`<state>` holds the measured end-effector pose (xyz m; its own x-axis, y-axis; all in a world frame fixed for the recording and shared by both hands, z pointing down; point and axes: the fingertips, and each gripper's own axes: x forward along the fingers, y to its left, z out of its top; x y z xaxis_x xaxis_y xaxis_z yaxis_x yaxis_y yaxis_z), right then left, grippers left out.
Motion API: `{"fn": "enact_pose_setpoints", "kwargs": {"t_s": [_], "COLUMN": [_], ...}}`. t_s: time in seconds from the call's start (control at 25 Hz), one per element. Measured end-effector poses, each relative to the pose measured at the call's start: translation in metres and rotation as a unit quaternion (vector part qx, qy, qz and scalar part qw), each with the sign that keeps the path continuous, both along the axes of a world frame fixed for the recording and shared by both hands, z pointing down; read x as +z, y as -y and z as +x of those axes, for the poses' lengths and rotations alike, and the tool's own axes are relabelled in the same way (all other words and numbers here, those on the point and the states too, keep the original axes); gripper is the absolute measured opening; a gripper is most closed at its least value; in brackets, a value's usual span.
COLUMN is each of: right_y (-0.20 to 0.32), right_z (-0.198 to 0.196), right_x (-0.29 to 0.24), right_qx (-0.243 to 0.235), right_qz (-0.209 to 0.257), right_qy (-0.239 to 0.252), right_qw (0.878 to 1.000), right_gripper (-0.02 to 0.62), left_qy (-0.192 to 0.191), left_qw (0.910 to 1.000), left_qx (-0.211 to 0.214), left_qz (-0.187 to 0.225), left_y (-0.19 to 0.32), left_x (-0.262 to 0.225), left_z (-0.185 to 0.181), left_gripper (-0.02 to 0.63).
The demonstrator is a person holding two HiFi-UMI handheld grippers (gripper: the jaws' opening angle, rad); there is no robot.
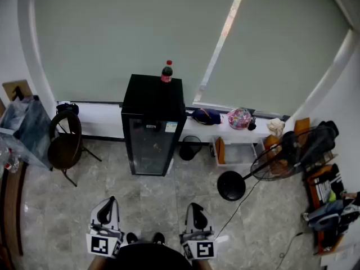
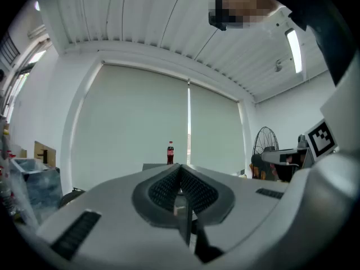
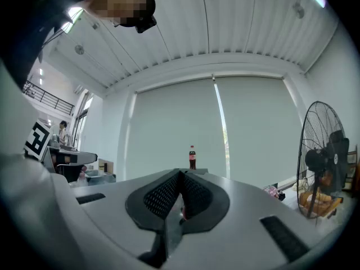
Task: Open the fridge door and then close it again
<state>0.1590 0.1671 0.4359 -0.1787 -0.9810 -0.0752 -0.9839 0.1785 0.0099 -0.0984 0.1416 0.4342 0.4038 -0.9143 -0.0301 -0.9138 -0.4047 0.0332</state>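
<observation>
A small black fridge with a glass door stands against the far wall, its door closed. A cola bottle stands on its top, and shows as the bottle in the left gripper view and the bottle in the right gripper view. My left gripper and right gripper are held side by side low in the head view, well short of the fridge, pointing toward it. Both are shut with nothing between the jaws. The left gripper and the right gripper hide most of the fridge in their own views.
A dark chair and a clear bin stand left of the fridge. A standing fan with its round base stands to the right, its cable trailing over the floor. A low white shelf holds a bag and small items.
</observation>
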Motion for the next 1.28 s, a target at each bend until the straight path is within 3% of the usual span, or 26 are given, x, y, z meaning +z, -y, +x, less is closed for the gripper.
{"fn": "enact_pose_setpoints", "kwargs": {"t_s": [0.28,0.6,0.96,1.28], "right_y": [0.001,0.005,0.003,0.001], "right_z": [-0.008,-0.017,-0.021,-0.020], "right_x": [0.008,0.002,0.008,0.006], "right_qx": [0.005,-0.006,-0.012,-0.020], "right_qz": [-0.024,-0.002,-0.012,-0.006], "right_qy": [0.009,0.004,0.002,-0.011], "right_qw": [1.000,1.000,1.000,1.000], "right_gripper": [0.012,0.012,0.039,0.160], "left_qy": [0.002,0.012,0.020,0.035], "left_qw": [1.0000,0.9999,0.9997,0.9994], "left_qx": [-0.007,-0.012,-0.013,-0.004], "left_qz": [0.006,0.004,0.007,-0.001], "left_y": [0.004,0.006,0.002,-0.002], "left_x": [-0.001,0.002,0.005,0.012], "left_z": [-0.011,-0.018,-0.020,-0.017], "left_gripper": [0.008,0.008,0.016,0.171]}}
